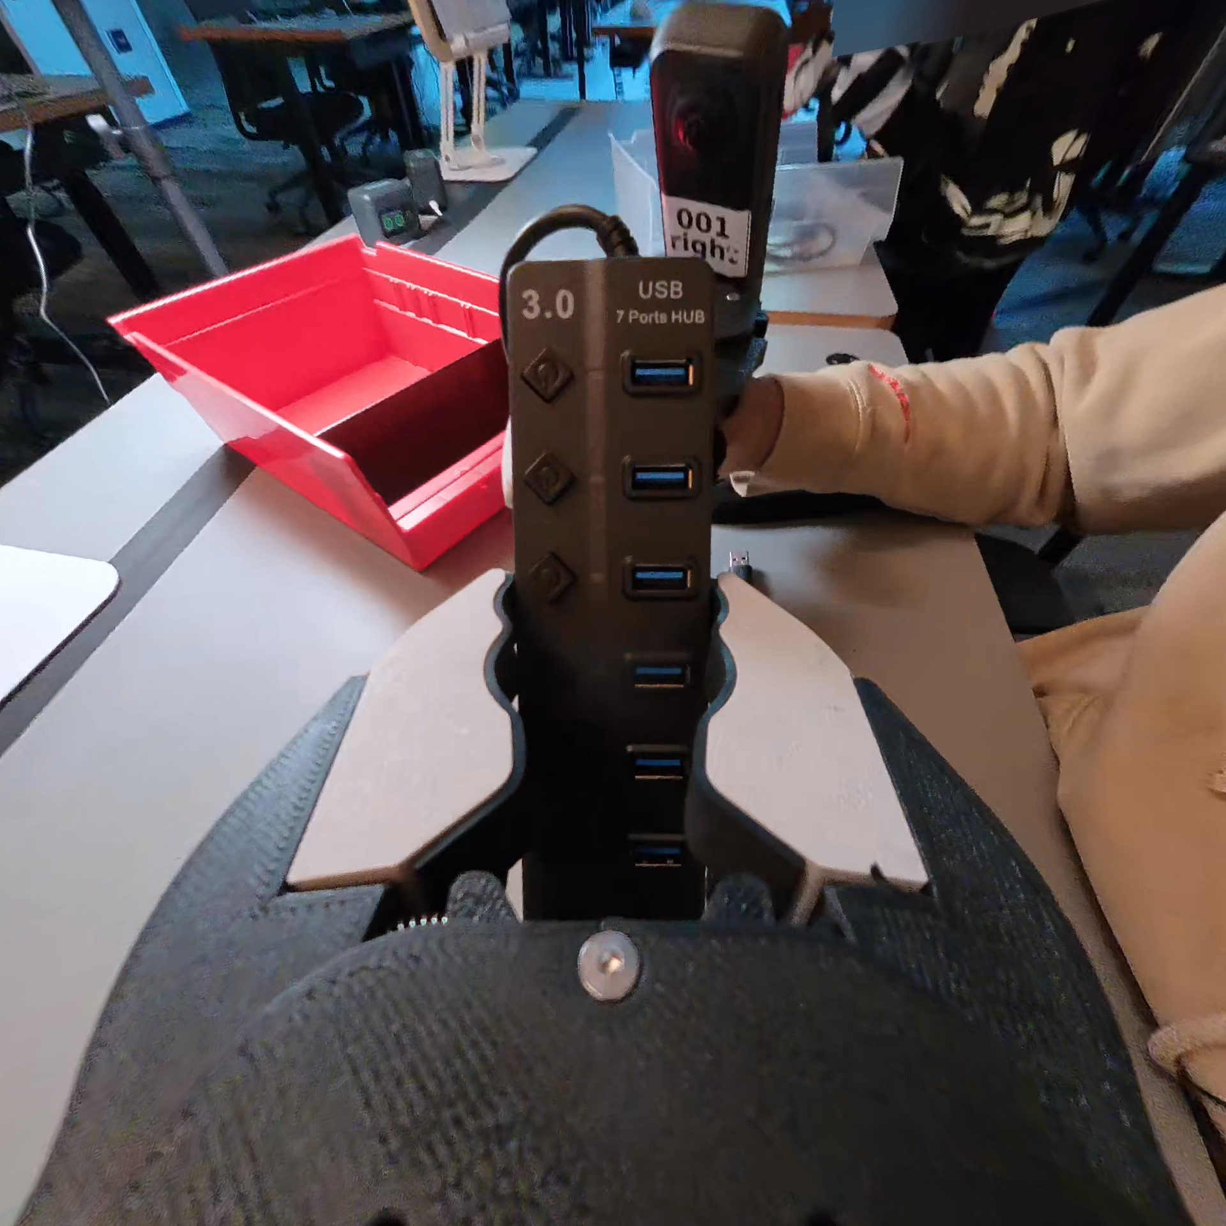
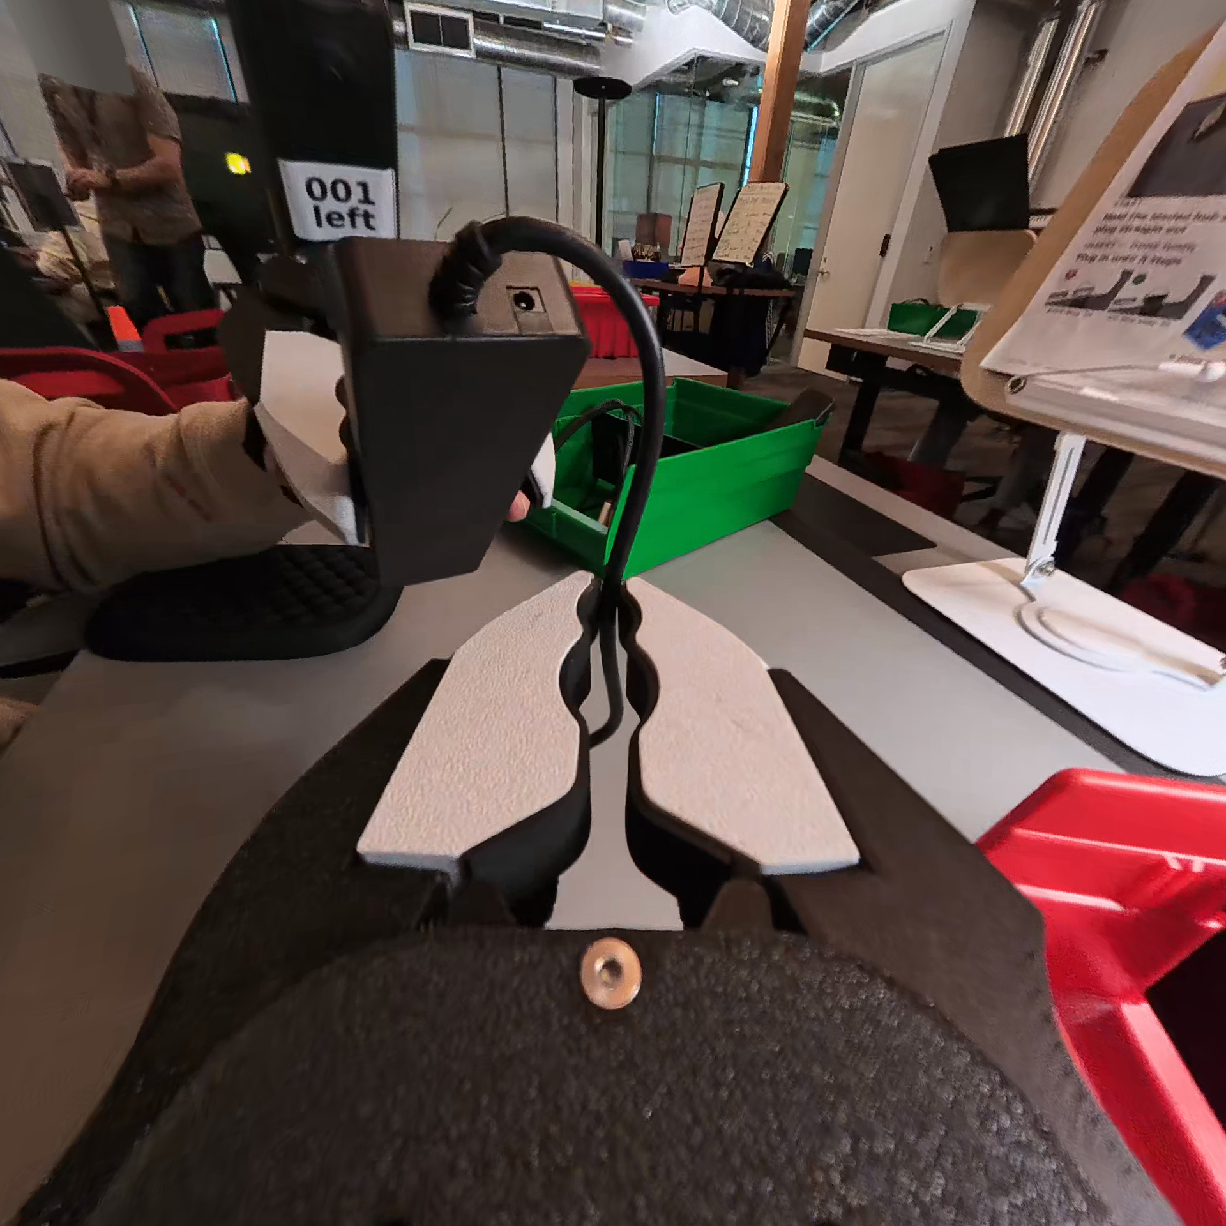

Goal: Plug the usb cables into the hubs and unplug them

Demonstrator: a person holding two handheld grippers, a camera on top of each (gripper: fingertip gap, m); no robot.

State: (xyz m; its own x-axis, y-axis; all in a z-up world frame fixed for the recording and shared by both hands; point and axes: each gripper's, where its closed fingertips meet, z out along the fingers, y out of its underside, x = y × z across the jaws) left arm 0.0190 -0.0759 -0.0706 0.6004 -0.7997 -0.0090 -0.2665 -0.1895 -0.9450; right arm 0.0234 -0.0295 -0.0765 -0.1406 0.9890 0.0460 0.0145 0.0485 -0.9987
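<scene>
Hub (image 1: 610, 531) clamped tight by the left gripper (image 1: 610, 597), one finger on each long side. Held up off the table (image 1: 199, 696), ports facing out and none filled, so a plug can go straight in. Seen end-on from the right wrist view too, raised in the air with its cable (image 2: 647, 411) looping off the top.

Cable pinched between the closed tips of the right gripper (image 2: 607, 597) (thin cord, so the fingers sit almost together). Probably gripped there to pull the loose end near and find the plug.

Plug (image 1: 740, 564) lying flat on the table just beside the hub, near the right edge. Not yet in any port.

Red bin (image 1: 318, 398) farther back toward the left edge, empty. Green bin (image 2: 716, 477) past the hub, with more dark cords inside. White stand (image 2: 1075, 637) off by the right edge.
</scene>
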